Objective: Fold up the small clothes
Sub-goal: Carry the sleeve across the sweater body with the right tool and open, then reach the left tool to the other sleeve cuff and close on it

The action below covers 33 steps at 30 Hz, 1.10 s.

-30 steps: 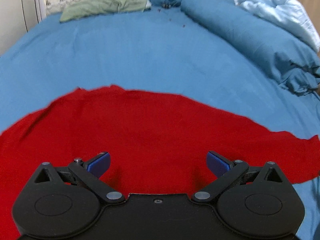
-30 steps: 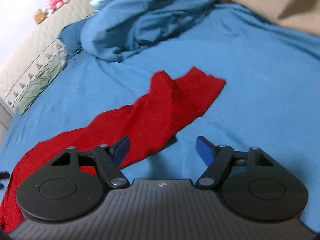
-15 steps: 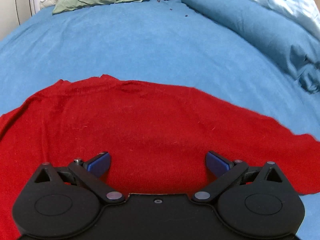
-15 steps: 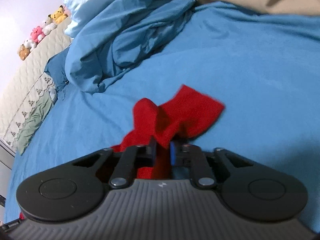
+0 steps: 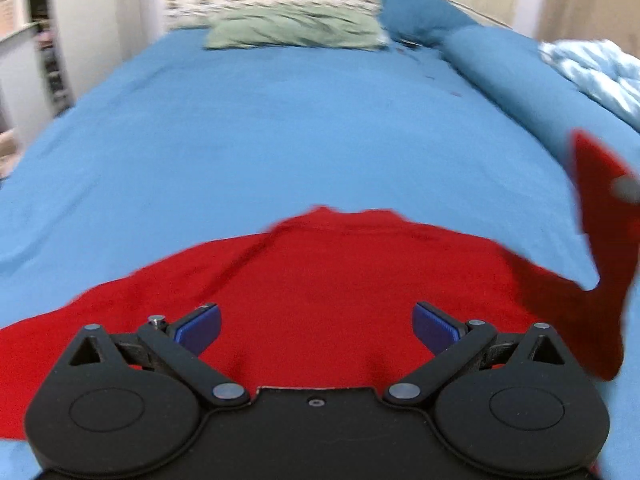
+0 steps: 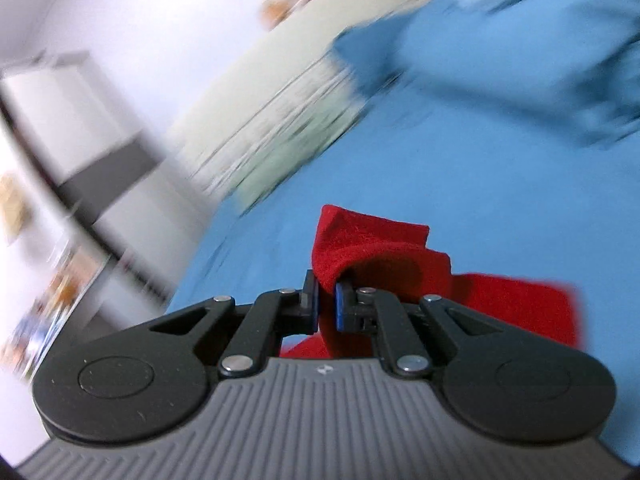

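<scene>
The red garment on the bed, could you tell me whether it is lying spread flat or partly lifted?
Partly lifted: the right gripper is shut on one end of the red garment, raised off the bed.

Both tools are black linkages with silver rivets and blue finger pads (image 5: 198,326); the left gripper (image 5: 316,326) has a smooth black body, the right gripper (image 6: 327,308) ribbed grey (tiny white logo)

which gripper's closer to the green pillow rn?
Cannot tell. Left gripper hangs open over the red cloth, pillow far ahead. Right gripper is shut on the cloth; its view is blurred.
</scene>
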Motion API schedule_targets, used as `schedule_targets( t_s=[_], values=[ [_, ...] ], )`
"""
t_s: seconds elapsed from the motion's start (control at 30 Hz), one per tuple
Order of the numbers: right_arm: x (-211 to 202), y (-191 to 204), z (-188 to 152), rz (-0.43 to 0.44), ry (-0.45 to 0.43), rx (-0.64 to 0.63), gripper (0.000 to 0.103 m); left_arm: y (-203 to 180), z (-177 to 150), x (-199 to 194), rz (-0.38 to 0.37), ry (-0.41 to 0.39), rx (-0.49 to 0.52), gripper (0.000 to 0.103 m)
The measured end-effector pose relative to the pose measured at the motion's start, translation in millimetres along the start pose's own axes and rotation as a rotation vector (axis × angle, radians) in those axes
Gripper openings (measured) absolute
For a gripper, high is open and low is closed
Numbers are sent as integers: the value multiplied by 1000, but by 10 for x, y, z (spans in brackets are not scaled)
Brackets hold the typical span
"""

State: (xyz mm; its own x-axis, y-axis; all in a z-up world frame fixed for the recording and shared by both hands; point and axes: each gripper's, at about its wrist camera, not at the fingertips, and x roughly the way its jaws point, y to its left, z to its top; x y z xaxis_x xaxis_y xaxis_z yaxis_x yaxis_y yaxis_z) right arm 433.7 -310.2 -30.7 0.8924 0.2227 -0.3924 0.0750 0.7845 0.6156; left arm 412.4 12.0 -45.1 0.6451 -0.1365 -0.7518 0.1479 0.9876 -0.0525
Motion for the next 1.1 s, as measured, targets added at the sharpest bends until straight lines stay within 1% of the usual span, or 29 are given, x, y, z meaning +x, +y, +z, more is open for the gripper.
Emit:
schedule_targets(
  t_s=[0.03,0.07,0.13,0.17,0.23,0.27,0.3,0.33,0.37,0.4,0.43,0.47,0.53,0.57,0.63,0.7,0.77,0.8,0.83,0.87,0.93,1.03,1.1],
  values=[
    [199,155,-159,12,43,-36,23,108,-55,-19,21,-1,-12,103],
    [444,308,-395,19,98,-77,23,231,-116,-47,38,0,-27,103],
    [810,427,-804,11,196,-118,23,444,-230,-71,50,9,-53,103],
    [990,453,-1021,-10,255,-150,23,531,-280,-72,50,18,-63,103],
    [1174,478,-1312,-32,320,-198,24,640,-356,-62,48,32,-72,103],
    [1220,464,-1402,-31,341,-203,29,667,-378,-51,47,35,-71,103],
    [1228,476,-1458,-27,354,-210,30,690,-388,-43,42,36,-69,103],
    [1204,485,-1473,-21,357,-221,34,686,-392,-30,35,38,-67,103],
    [1151,493,-1453,-7,357,-232,52,664,-378,-14,25,38,-67,103],
    [1071,502,-1410,4,351,-246,64,624,-335,9,13,39,-67,103],
    [953,508,-1356,1,331,-269,79,570,-291,39,-5,39,-65,103],
    [840,510,-1303,-8,310,-295,82,505,-260,111,-27,37,-59,103],
    [614,463,-1167,-59,282,-354,83,344,-228,146,-81,41,-32,103],
    [489,397,-1097,-98,275,-376,83,234,-217,182,-113,49,-13,103],
    [299,245,-1012,-169,262,-398,85,-54,-196,309,-182,67,51,103],
    [114,88,-969,-232,256,-407,87,-325,-240,468,-206,76,118,101],
    [-12,-42,-954,-285,258,-411,87,-539,-305,687,-197,94,171,85],
    [-46,-121,-955,-301,263,-406,87,-598,-327,803,-189,110,179,80],
    [-88,-193,-959,-316,268,-397,87,-630,-344,893,-183,118,175,68],
    [-153,-266,-985,-327,272,-388,87,-637,-352,965,-173,114,163,66],
    [-200,-395,-998,-344,277,-368,87,-584,-334,981,-155,67,128,66],
    [-229,-559,-1048,-375,286,-330,87,-358,-271,981,-74,22,-12,67],
    [-218,-666,-1019,-396,294,-288,87,-190,-252,1004,-82,24,-101,68]
  ],
)
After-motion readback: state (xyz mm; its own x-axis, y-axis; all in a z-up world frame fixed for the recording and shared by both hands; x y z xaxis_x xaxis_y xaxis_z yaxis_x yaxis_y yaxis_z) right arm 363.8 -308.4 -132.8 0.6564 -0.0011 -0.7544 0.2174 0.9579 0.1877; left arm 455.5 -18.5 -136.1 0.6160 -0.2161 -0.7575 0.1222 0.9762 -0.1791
